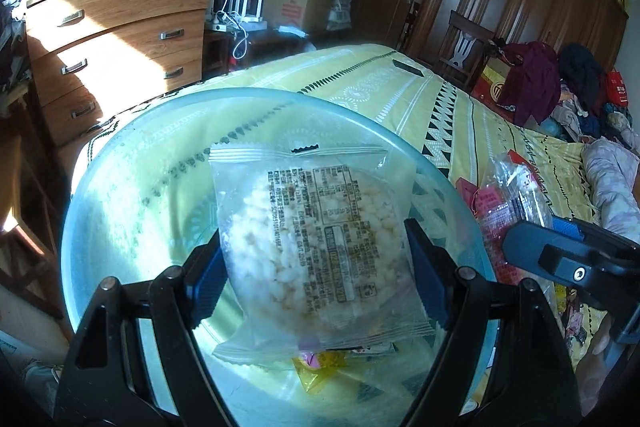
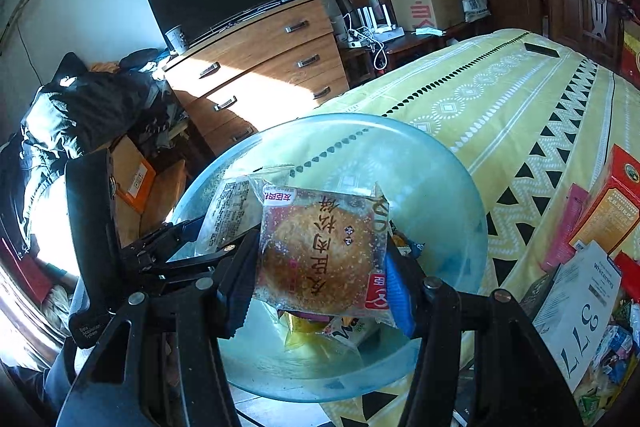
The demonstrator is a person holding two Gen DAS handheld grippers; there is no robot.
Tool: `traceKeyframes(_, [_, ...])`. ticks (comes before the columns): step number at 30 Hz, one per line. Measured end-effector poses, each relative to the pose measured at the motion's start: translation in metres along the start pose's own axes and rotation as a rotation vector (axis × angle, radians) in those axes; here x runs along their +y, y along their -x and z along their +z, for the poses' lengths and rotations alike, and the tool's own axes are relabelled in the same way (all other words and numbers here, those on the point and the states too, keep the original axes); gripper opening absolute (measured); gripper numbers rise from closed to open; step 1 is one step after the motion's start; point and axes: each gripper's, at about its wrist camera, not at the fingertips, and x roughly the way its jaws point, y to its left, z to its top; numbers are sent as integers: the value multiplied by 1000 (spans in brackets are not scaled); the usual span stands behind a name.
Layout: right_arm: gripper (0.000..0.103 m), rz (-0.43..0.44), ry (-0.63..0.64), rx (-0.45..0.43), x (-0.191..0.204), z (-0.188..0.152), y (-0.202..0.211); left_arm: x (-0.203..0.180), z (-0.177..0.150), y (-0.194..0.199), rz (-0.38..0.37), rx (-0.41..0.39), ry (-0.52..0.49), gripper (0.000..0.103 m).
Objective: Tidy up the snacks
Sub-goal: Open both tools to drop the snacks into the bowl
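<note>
A clear packet of pale puffed-rice cake (image 1: 316, 239) hangs over the see-through bowl (image 1: 132, 163), with my left gripper (image 1: 316, 271) shut on its two sides. My right gripper (image 2: 320, 275) is shut on a packet holding a round brown bun (image 2: 324, 251), also above the bowl (image 2: 452, 171). In the right wrist view the rice-cake packet (image 2: 230, 211) and the left gripper (image 2: 188, 239) show just to the left. Small wrapped snacks (image 1: 318, 365) lie in the bowl's bottom, one yellow.
The bowl rests at the edge of a bed with a yellow patterned sheet (image 2: 500, 99). Loose snack packets (image 1: 508, 203), an orange box (image 2: 608, 211) and a paper slip (image 2: 580, 311) lie to the right. A wooden dresser (image 1: 116, 39) stands behind.
</note>
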Motion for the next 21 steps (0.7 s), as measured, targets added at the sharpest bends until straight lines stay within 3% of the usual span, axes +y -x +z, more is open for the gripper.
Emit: traceKeyframes(21, [65,14,-4,14,2,1,-9,10,-3,-8,20,24,0,82])
